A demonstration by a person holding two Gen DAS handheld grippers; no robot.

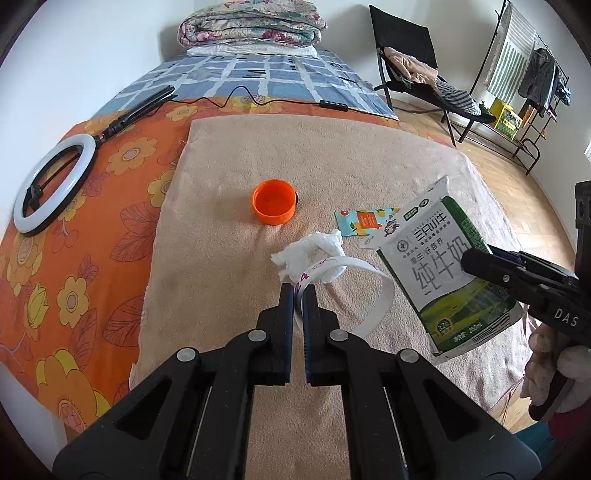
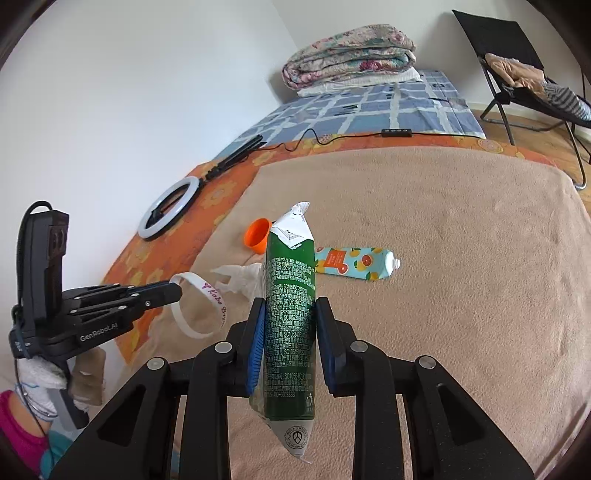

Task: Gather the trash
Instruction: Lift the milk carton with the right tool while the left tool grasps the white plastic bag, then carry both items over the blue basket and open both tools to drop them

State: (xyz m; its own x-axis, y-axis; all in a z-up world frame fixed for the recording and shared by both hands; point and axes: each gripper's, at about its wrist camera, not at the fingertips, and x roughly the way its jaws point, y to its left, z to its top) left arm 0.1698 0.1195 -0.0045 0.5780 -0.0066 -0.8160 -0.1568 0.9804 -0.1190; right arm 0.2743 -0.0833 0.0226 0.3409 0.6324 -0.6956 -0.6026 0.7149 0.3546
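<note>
On the blanket (image 1: 229, 177) (beige), grippers pinch wristband (image 1: 364, 280) and milk carton (image 2: 290, 295).

A home bedroom: bed (image 1: 258, 74) with folded quilt (image 1: 251, 24), clothes rack (image 1: 535, 74).

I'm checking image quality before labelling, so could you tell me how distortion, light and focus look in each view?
Left wrist view: heavy fisheye bowing and dark corner vignette; soft even daylight; milk carton print sharp, left tool close but clear. Right wrist view: same curved edges; no glare; carton's small print legible, right tool sharp.
</note>
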